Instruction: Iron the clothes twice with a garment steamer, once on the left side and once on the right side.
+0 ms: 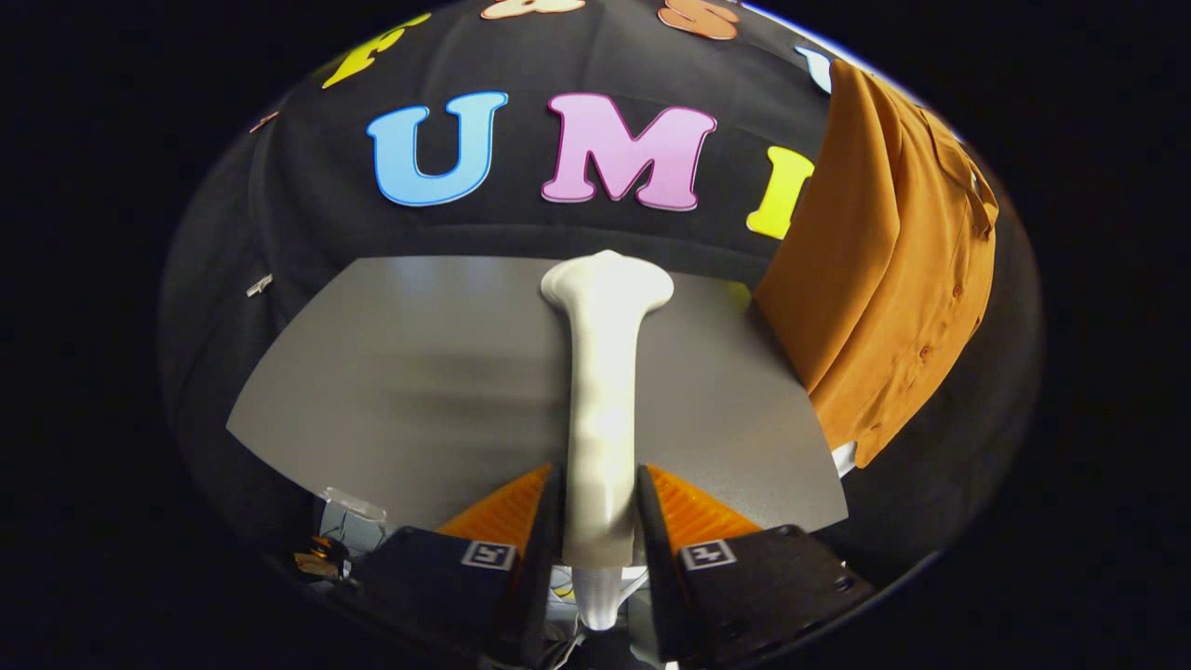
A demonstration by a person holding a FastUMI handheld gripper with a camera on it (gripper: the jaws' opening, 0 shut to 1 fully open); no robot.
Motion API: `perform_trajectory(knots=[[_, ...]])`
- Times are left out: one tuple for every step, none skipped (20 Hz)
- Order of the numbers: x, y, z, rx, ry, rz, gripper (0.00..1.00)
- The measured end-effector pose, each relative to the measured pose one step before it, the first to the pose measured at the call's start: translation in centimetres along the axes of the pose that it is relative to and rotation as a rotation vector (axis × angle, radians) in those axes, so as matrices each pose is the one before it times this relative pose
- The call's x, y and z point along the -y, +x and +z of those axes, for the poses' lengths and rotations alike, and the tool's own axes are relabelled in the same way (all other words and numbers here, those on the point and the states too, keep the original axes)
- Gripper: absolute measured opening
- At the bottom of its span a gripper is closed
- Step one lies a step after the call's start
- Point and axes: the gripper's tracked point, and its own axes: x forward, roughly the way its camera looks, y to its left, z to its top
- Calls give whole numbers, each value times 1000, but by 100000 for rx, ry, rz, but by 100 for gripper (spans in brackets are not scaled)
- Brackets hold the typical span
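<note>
- the gripper [600, 493] clamps the handle of a white garment steamer [603, 391], both fingers pressing on it.
- steamer head points ahead, over the grey table [419, 372].
- an orange shirt [884, 270] hangs beyond, right of the steamer, apart from it.

Gripper [600, 502] pointing forward over the table, both orange ribbed fingers [507, 510] closed in from either side, pressing on the white steamer [603, 400] handle (held upright between them), head beyond the fingertips
</note>
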Motion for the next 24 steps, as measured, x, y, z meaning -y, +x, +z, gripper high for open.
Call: perform_trajectory(knots=[[74,68,155,2222,267,-119,39],[-96,-36,94,1045,170,395,38],[-34,-187,-154,1309,147,409,34],[26,-408,103,1527,-18,280,34],[-126,-650,262,2146,720,314,34],[-115,-790,434,2339,1529,774,34],[-154,-788,513,2457,842,1197,34],[-31,-842,596,2100,426,793,34],[74,-1203,627,2926,252,660,34],[145,-1373,992,3662,232,427,34],[160,-1260,839,3504,177,420,34],[164,-1343,1058,3971,-120,758,34],[292,-1170,1056,3918,109,413,34],[414,-1325,1198,4384,69,-9,34],[581,-1324,1379,4923,-172,-260,34],[602,-1200,1309,4798,-33,-286,34],[655,-945,1246,4401,222,-183,34],[841,-900,1213,3954,400,-367,34],[988,-1002,1151,3472,309,-697,34],[1051,-790,1038,3278,-105,-794,34],[1115,-654,840,3250,-113,-962,34],[1159,-533,839,2883,217,-935,34],[1241,-520,668,2453,256,-885,34],[1340,-355,643,2501,381,-965,34]])
